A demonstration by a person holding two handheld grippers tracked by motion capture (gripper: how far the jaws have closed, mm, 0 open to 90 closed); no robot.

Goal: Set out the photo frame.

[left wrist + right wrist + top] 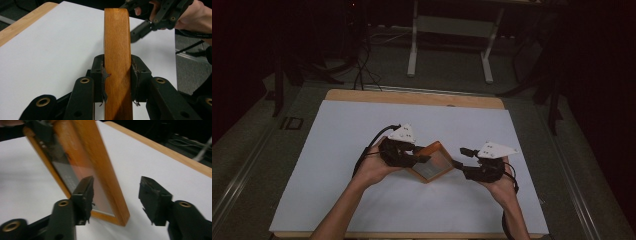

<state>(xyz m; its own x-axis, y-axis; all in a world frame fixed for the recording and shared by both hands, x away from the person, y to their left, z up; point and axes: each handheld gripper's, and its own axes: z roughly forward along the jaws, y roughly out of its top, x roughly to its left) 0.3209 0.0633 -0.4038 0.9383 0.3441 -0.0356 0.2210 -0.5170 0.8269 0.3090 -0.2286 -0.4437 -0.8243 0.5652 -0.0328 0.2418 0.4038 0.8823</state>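
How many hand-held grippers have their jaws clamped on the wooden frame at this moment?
1. The left hand-held gripper grips the wooden frame by its edge, pads pressed on both sides. The right hand-held gripper sits at the frame's other side with its jaws apart, not pressing it.

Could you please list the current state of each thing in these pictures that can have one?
Wooden picture frame: lifted and tilted, clamped at one side rail, lower corner near the table.
Left gripper: shut on the frame's wooden rail.
Right gripper: open, jaws apart beside the frame's lower corner, nothing gripped.
White sheet: lying flat on the wooden table.
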